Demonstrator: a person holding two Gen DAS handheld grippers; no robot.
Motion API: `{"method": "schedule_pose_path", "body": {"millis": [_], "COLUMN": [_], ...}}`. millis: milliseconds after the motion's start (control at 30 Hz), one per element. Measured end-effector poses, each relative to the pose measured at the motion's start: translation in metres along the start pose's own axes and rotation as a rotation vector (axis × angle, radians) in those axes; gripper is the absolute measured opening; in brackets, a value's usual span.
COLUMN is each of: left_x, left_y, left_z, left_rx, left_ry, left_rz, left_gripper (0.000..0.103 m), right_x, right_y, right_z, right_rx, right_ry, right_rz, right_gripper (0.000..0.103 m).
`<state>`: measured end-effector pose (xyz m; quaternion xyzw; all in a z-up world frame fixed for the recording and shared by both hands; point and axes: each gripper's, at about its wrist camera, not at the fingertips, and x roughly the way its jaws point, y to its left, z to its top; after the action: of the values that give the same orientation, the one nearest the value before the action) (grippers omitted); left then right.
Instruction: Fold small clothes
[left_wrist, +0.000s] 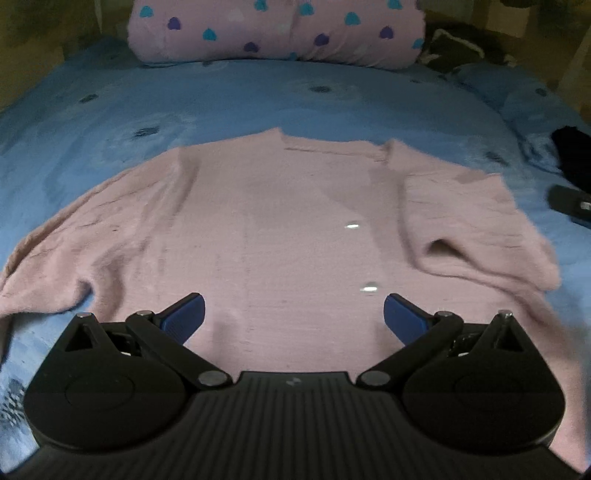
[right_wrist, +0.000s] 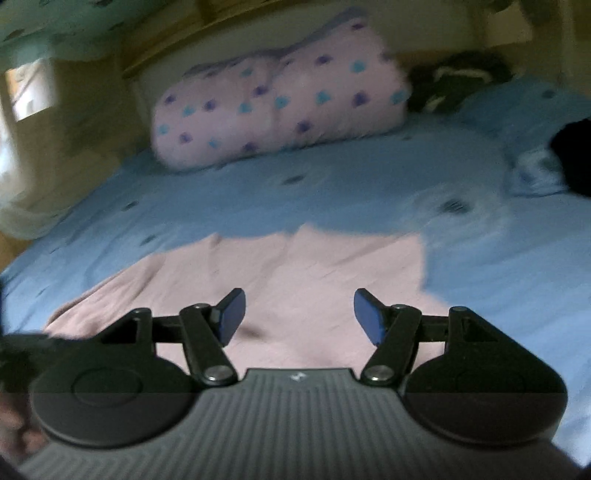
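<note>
A pale pink sweater (left_wrist: 280, 221) lies flat on the blue bed sheet (left_wrist: 258, 96) with its neck pointing away. Its left sleeve (left_wrist: 74, 236) spreads out to the side. The right sleeve (left_wrist: 469, 229) is folded in over the body. My left gripper (left_wrist: 293, 317) hovers over the hem, jaws wide open, nothing between the blue pads (left_wrist: 184, 317). In the right wrist view the sweater (right_wrist: 295, 266) fills the lower middle, blurred. My right gripper (right_wrist: 299, 317) is open above it, holding nothing. A dark part at the right edge of the left wrist view (left_wrist: 569, 205) looks like the other gripper.
A pink pillow with blue and purple hearts (left_wrist: 273, 33) lies across the head of the bed (right_wrist: 280, 110). A dark garment (left_wrist: 572, 155) sits on the sheet at the right (right_wrist: 572, 158). Another dark striped cloth (left_wrist: 454, 48) lies beside the pillow.
</note>
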<state>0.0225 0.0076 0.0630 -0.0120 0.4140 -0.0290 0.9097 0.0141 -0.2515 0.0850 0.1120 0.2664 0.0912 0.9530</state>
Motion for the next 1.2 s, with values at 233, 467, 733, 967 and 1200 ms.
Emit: {"method": "schedule_pose_path", "body": {"millis": [233, 467, 733, 967, 1200], "left_x": [-0.016, -0.015, 0.011, 0.035, 0.056], "left_y": [-0.066, -0.145, -0.219, -0.262, -0.279], "left_z": [0.008, 0.003, -0.01, -0.016, -0.026], "left_rx": [0.072, 0.179, 0.332, 0.49, 0.591], "left_ry": [-0.045, -0.086, -0.082, -0.106, -0.16], "left_rz": [-0.058, -0.106, -0.123, -0.087, 0.03], "left_gripper": [0.103, 0.103, 0.103, 0.103, 0.098], "right_x": [0.007, -0.001, -0.013, -0.013, -0.014], "right_y": [-0.064, -0.087, -0.124, -0.137, -0.135], "right_z": [-0.014, -0.007, -0.014, -0.012, -0.009], "right_rx": [0.171, 0.256, 0.472, 0.552, 0.523], "right_ry": [0.01, 0.008, 0.021, 0.025, 0.016], "right_rz": [-0.121, -0.237, -0.199, -0.196, -0.193], "right_gripper": [0.067, 0.067, 0.067, 0.069, 0.069]}}
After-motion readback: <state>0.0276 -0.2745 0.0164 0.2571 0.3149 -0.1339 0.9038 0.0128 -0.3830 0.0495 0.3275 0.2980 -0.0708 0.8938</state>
